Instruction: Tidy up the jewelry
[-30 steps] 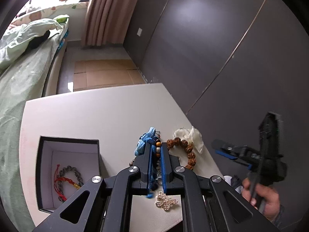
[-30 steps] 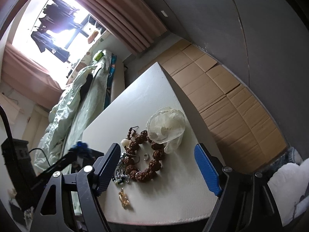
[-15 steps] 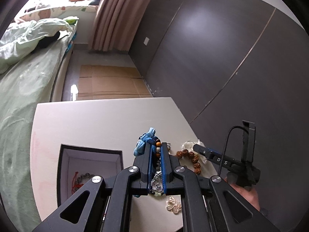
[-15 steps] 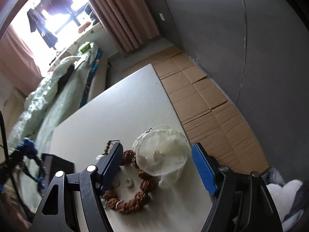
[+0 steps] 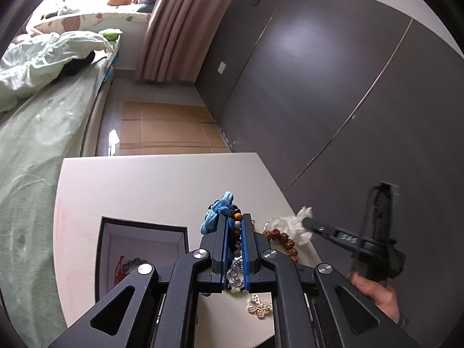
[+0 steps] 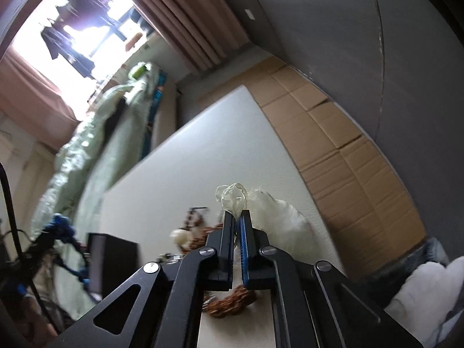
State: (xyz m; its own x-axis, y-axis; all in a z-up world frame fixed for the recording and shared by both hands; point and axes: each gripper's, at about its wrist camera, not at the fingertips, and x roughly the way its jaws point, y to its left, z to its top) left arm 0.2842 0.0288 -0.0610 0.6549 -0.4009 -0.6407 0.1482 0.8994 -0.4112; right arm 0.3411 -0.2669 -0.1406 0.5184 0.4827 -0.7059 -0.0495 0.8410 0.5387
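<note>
My left gripper (image 5: 235, 217) is shut on a blue-tasselled bead necklace (image 5: 220, 210), held above the white table (image 5: 150, 185); its beads hang between the jaws. An open dark jewelry box (image 5: 142, 249) with a red bracelet inside sits lower left. My right gripper (image 6: 237, 217) is shut on a sheer white organza pouch (image 6: 275, 211); it also shows in the left wrist view (image 5: 319, 227). A brown bead bracelet (image 5: 282, 237) lies beside the pouch, and a gold butterfly brooch (image 5: 259, 308) lies near the table's front edge.
A bed with green bedding (image 5: 37, 121) runs along the table's left side. A dark wardrobe wall (image 5: 319, 87) stands to the right. Cardboard sheets (image 5: 165, 127) cover the floor beyond the table.
My right gripper moved down to the pouch and shut on it. My left gripper, still holding the necklace, has risen and shifted towards the box.
</note>
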